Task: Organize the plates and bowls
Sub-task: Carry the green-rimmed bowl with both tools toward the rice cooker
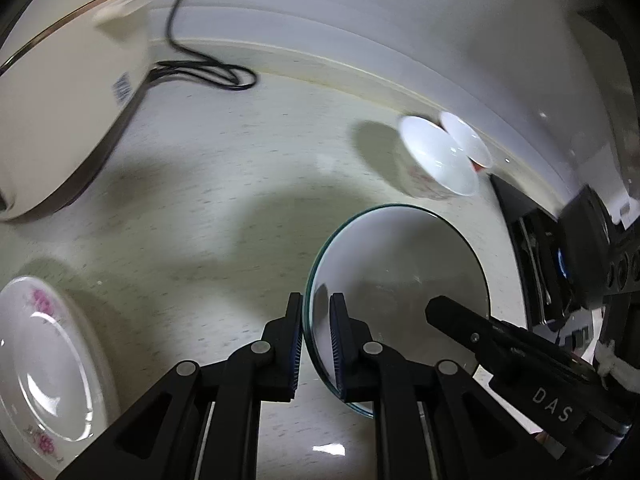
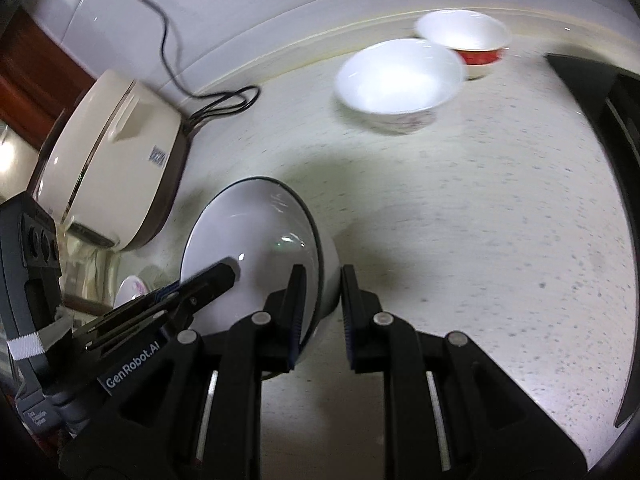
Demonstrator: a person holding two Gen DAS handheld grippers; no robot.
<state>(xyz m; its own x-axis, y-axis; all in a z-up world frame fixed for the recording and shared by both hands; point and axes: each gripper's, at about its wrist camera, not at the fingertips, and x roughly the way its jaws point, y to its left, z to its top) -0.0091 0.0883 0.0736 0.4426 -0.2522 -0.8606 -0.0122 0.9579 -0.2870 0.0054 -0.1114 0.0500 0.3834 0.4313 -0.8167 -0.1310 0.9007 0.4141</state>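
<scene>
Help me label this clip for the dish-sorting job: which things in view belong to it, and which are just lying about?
Part of the job:
- grey bowl, gripped at its rim by left gripper and right gripper
- white bowl
- red-banded bowl
- flowered plate

Lying about:
- cream appliance
- black cord

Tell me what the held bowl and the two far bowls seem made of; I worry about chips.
Held bowl: clear glass by its see-through wall and greenish rim in the left view; it looks opaque white in the right view, so unsure. White bowl and red-banded bowl: glazed ceramic or porcelain, judging by the glossy white insides and printed decoration. All probably chip easily.
</scene>
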